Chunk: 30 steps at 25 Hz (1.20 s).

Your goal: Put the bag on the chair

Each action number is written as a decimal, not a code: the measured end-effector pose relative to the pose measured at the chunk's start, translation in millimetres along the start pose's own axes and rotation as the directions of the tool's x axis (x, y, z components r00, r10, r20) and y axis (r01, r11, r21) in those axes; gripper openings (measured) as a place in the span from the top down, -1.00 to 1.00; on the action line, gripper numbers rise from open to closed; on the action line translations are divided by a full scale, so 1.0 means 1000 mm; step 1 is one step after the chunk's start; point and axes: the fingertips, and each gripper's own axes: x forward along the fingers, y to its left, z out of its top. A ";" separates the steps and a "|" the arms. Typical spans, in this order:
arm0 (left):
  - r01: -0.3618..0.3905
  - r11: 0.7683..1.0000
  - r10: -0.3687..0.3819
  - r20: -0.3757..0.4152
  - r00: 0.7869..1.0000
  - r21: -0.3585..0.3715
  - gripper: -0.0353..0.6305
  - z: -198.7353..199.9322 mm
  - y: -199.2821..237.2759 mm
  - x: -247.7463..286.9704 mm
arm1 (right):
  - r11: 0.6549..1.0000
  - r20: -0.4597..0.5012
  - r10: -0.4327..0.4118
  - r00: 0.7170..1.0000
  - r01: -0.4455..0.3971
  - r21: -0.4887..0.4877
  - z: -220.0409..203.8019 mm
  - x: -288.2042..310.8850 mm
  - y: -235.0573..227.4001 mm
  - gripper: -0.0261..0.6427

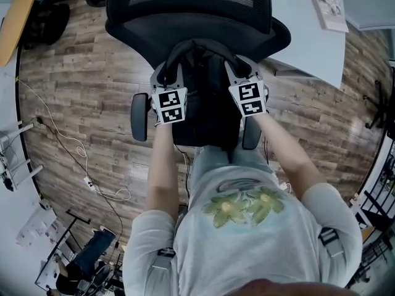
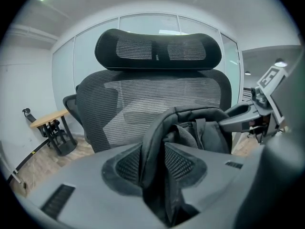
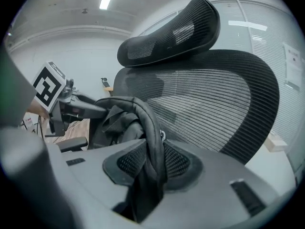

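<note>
A black backpack (image 1: 207, 103) rests on the seat of a black mesh office chair (image 1: 185, 23), leaning toward its backrest. My left gripper (image 1: 168, 73) is at the bag's left top, my right gripper (image 1: 244, 69) at its right top. In the left gripper view a padded black strap (image 2: 152, 142) runs between the jaws of the left gripper (image 2: 155, 163), touching both pads. The right gripper view shows the other strap (image 3: 150, 128) squeezed between the jaws of the right gripper (image 3: 152, 163). Behind the bag (image 2: 205, 132) the chair back (image 2: 157, 94) and headrest rise.
The chair's armrests (image 1: 140, 117) (image 1: 252, 134) flank the bag. A white table (image 1: 308, 29) stands to the right of the chair, and a wooden tabletop (image 1: 15, 17) at far left. A white cable (image 1: 74, 147) trails over the wood floor on the left.
</note>
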 end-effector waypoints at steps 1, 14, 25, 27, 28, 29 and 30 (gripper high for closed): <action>0.002 1.000 -0.002 -0.001 1.000 -0.001 0.46 0.000 0.001 0.002 | 1.000 0.003 -0.004 1.000 0.004 -0.002 0.000 0.001 -0.001 0.58; 0.020 1.000 -0.021 -0.080 0.997 -0.010 0.40 -0.009 0.018 0.024 | 1.000 -0.023 -0.017 1.000 0.016 -0.015 0.001 0.020 -0.006 0.56; -0.025 0.998 0.017 -0.107 0.994 -0.065 0.07 -0.006 0.024 -0.001 | 1.000 0.016 0.012 1.000 -0.012 -0.018 0.020 -0.004 0.004 0.32; -0.025 0.998 0.020 -0.085 0.996 -0.055 0.06 0.003 0.022 -0.011 | 1.000 0.050 0.010 0.999 -0.009 -0.023 0.028 -0.014 0.006 0.31; -0.026 0.998 0.022 -0.071 0.997 -0.051 0.06 0.008 0.020 -0.016 | 1.000 0.067 0.009 0.998 -0.008 -0.018 0.032 -0.019 0.006 0.31; -0.025 0.998 0.023 -0.056 0.998 -0.050 0.06 0.013 0.019 -0.022 | 1.000 0.081 0.006 0.997 -0.006 -0.010 0.035 -0.024 0.007 0.31; -0.024 0.998 0.022 -0.041 0.999 -0.050 0.06 0.017 0.016 -0.028 | 1.000 0.094 0.003 0.996 -0.003 -0.001 0.036 -0.030 0.007 0.31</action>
